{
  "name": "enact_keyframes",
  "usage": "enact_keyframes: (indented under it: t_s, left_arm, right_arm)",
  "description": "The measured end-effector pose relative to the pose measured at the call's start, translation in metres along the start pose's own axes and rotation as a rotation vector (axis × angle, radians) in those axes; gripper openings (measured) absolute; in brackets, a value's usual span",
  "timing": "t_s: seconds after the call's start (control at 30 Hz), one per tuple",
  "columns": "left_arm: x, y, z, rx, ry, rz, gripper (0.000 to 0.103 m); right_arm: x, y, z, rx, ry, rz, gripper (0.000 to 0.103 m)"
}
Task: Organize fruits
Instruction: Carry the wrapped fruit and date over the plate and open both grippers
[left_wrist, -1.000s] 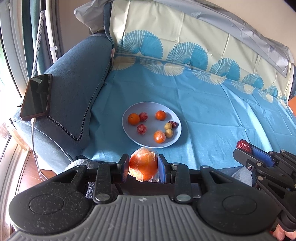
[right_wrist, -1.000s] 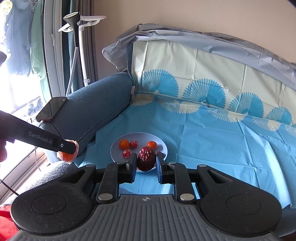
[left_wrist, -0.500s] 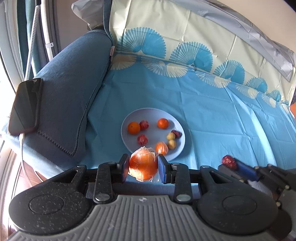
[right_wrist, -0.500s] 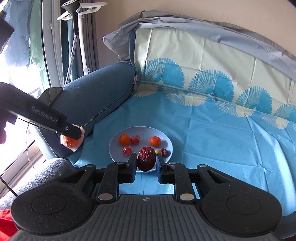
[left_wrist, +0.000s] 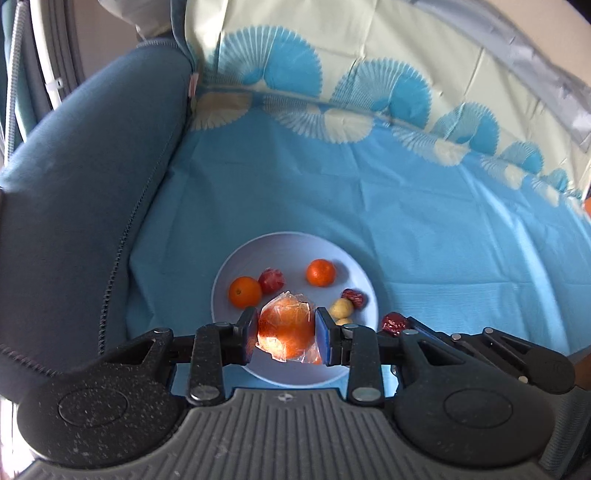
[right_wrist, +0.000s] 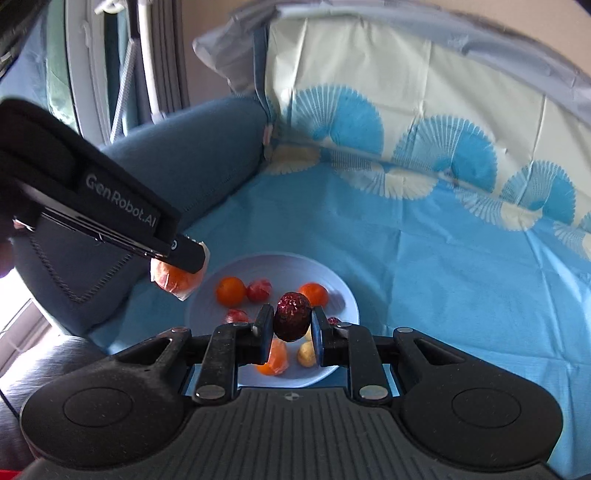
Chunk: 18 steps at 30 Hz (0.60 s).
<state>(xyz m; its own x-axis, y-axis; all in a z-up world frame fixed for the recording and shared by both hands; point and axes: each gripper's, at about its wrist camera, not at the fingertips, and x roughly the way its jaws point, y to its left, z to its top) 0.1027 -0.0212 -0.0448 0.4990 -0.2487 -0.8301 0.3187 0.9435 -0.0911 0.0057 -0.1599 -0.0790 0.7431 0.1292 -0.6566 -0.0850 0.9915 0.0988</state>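
Right now your left gripper (left_wrist: 286, 334) is clamped on a plastic-wrapped orange (left_wrist: 286, 328), low in the frame's centre, over the near part of the pale plate (left_wrist: 291, 243). Your right gripper (right_wrist: 288, 330) is pinched tight on a wrinkled red date (right_wrist: 291, 316), low centre in its own view, above the same plate. Both hang over the blue cloth (left_wrist: 424, 221), beside the dark blue armrest (left_wrist: 81, 177) at left.

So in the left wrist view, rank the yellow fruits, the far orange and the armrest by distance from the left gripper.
1. Yellow fruits: on the plate, just right of the left gripper.
2. Far orange: farther back on the plate, right of centre.
3. Armrest: far off to the left.
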Motion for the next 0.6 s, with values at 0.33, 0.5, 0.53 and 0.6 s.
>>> enact_keyframes:
  t_s: [0.33, 0.5, 0.53, 0.6]
  left_arm:
    - [0.083, 0.005, 0.018, 0.030, 0.107, 0.026, 0.036]
    - [0.109, 0.005, 0.024, 0.048, 0.130, 0.045, 0.037]
    - [0.112, 0.006, 0.025, 0.046, 0.129, 0.052, 0.038]
    - [0.113, 0.009, 0.028, 0.038, 0.115, 0.055, 0.075]
  right_arm:
    - [0.072, -0.017, -0.004, 0.030, 0.101, 0.011, 0.022]
    - [0.095, -0.020, -0.003, 0.011, 0.118, 0.013, 0.022]
    - [0.099, -0.019, -0.003, 0.009, 0.123, 0.014, 0.023]
    - [0.108, -0.019, -0.001, -0.001, 0.150, 0.038, 0.023]
